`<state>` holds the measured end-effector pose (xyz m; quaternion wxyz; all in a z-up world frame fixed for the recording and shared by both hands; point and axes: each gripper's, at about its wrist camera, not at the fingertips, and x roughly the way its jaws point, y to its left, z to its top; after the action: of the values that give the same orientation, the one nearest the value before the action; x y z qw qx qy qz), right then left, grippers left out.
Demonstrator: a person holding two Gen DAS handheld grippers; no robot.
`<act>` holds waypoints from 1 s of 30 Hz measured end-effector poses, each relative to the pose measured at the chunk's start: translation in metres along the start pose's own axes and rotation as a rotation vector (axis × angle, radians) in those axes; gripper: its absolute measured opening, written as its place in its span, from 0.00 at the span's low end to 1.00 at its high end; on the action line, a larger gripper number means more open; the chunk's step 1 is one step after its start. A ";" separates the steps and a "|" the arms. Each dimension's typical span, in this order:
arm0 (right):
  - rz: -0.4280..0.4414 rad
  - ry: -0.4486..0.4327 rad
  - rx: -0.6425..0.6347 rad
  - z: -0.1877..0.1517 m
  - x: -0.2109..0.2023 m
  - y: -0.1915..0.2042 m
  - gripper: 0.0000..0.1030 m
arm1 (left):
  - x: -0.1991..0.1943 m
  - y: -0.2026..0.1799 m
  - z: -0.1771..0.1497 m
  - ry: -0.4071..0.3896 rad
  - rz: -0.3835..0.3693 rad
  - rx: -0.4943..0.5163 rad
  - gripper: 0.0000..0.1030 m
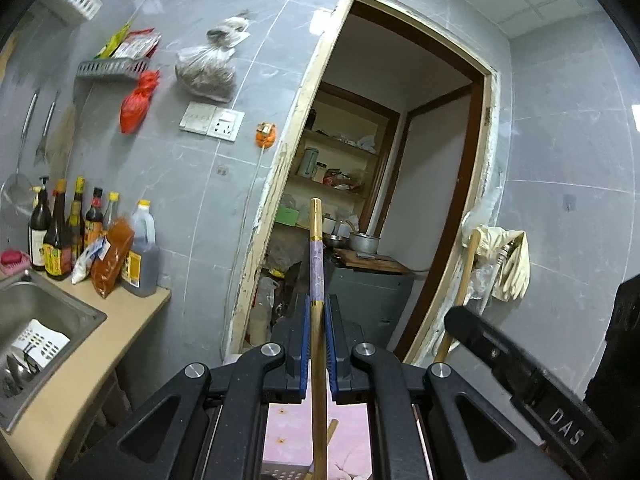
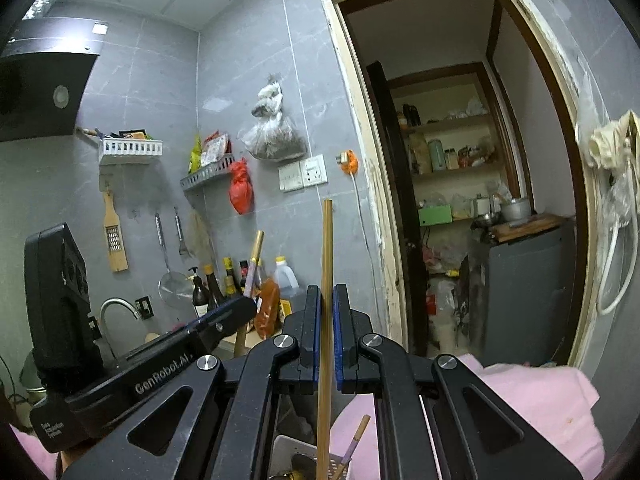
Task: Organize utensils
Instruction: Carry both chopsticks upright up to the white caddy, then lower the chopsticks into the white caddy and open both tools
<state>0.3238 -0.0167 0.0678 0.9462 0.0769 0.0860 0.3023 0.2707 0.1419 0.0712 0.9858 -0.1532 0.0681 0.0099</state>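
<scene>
Only from the right wrist, range hood and tap.

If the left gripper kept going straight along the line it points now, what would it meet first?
Probably nothing close. The left gripper, shut on a purple-banded chopstick, points through the open doorway. The first thing in line looks like the dark cabinet inside, though depth is unclear.

Each wrist camera sits just behind its fingers, facing nearly level toward the doorway. The left view has the doorway centred; the right view has it right of centre. Both share doorway, pantry shelves and socket.
</scene>
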 end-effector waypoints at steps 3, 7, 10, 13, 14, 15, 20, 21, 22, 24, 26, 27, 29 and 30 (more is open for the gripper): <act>0.000 0.034 0.009 -0.014 0.012 -0.004 0.05 | 0.009 0.008 -0.008 0.016 0.006 -0.020 0.07; 0.006 0.088 0.011 -0.035 0.027 -0.009 0.05 | 0.016 0.017 -0.021 0.028 0.025 -0.047 0.07; 0.009 0.127 0.016 -0.048 0.036 -0.014 0.05 | 0.024 0.022 -0.027 0.053 0.032 -0.061 0.07; 0.011 0.157 0.023 -0.059 0.041 -0.021 0.05 | 0.028 0.023 -0.032 0.070 0.036 -0.055 0.07; 0.012 0.164 0.028 -0.063 0.042 -0.023 0.05 | 0.029 0.024 -0.033 0.074 0.036 -0.053 0.07; 0.012 0.170 0.030 -0.066 0.043 -0.025 0.05 | 0.030 0.025 -0.035 0.079 0.035 -0.054 0.07; 0.019 0.190 0.032 -0.074 0.046 -0.028 0.05 | 0.034 0.028 -0.040 0.095 0.031 -0.071 0.07; 0.020 0.191 0.032 -0.075 0.046 -0.029 0.05 | 0.034 0.029 -0.041 0.098 0.030 -0.076 0.07; 0.020 0.193 0.031 -0.075 0.046 -0.028 0.05 | 0.035 0.030 -0.041 0.099 0.030 -0.080 0.07; 0.021 0.199 0.030 -0.079 0.047 -0.029 0.05 | 0.036 0.030 -0.043 0.104 0.030 -0.081 0.07; 0.022 0.204 0.030 -0.081 0.046 -0.030 0.05 | 0.036 0.031 -0.044 0.108 0.028 -0.082 0.07; 0.024 0.207 0.031 -0.082 0.046 -0.030 0.05 | 0.036 0.031 -0.045 0.109 0.029 -0.081 0.07; 0.026 0.214 0.029 -0.083 0.046 -0.029 0.05 | 0.035 0.033 -0.047 0.112 0.032 -0.085 0.07; 0.028 0.217 0.027 -0.084 0.046 -0.029 0.05 | 0.034 0.034 -0.047 0.113 0.033 -0.088 0.07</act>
<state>0.3590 -0.0052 -0.0251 0.9258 0.0578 0.1910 0.3210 0.2972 0.1594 0.0117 0.9724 -0.1954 0.1258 0.0204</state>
